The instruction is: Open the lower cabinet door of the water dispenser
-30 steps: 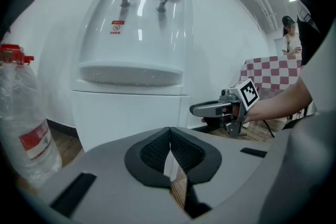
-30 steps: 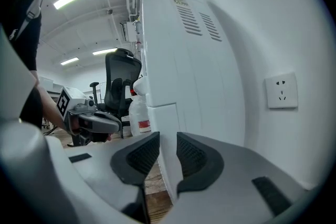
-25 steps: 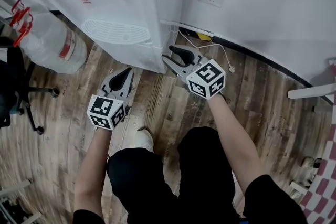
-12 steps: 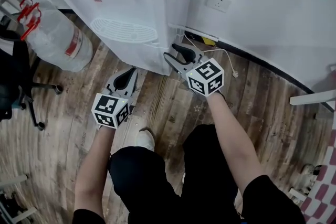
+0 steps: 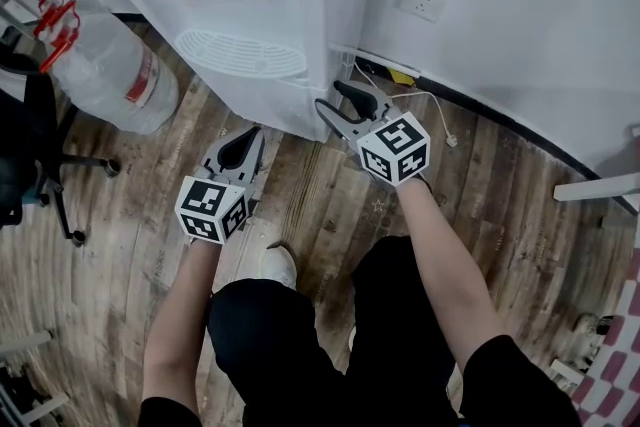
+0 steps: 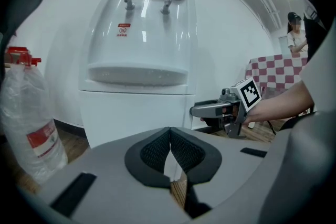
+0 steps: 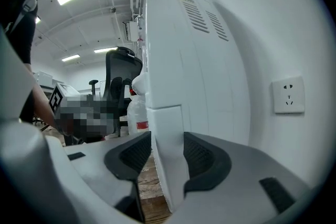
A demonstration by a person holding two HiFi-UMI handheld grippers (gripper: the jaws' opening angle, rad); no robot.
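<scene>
The white water dispenser (image 5: 250, 5) stands against the wall, its lower cabinet door (image 6: 136, 118) below the drip tray. My right gripper (image 5: 332, 100) is at the door's right corner, and the door's edge (image 7: 165, 165) stands between its jaws. Those jaws have just been opening. The left pad is clearly off the door, so the gripper is open around the edge. My left gripper (image 5: 248, 137) hovers low in front of the door, pads (image 6: 157, 152) pressed together with nothing between them. The right gripper (image 6: 195, 110) also shows in the left gripper view, beside the cabinet.
A large clear water bottle (image 5: 110, 75) with red handles lies left of the dispenser, next to a black office chair (image 5: 30, 155). A wall socket (image 5: 420, 2) and a white cable (image 5: 420, 100) sit right of the dispenser. My shoe (image 5: 272, 265) rests on the wooden floor.
The right gripper's jaws have spread wider around the door's edge. Both hands stay almost where they were. The head view has shifted slightly.
</scene>
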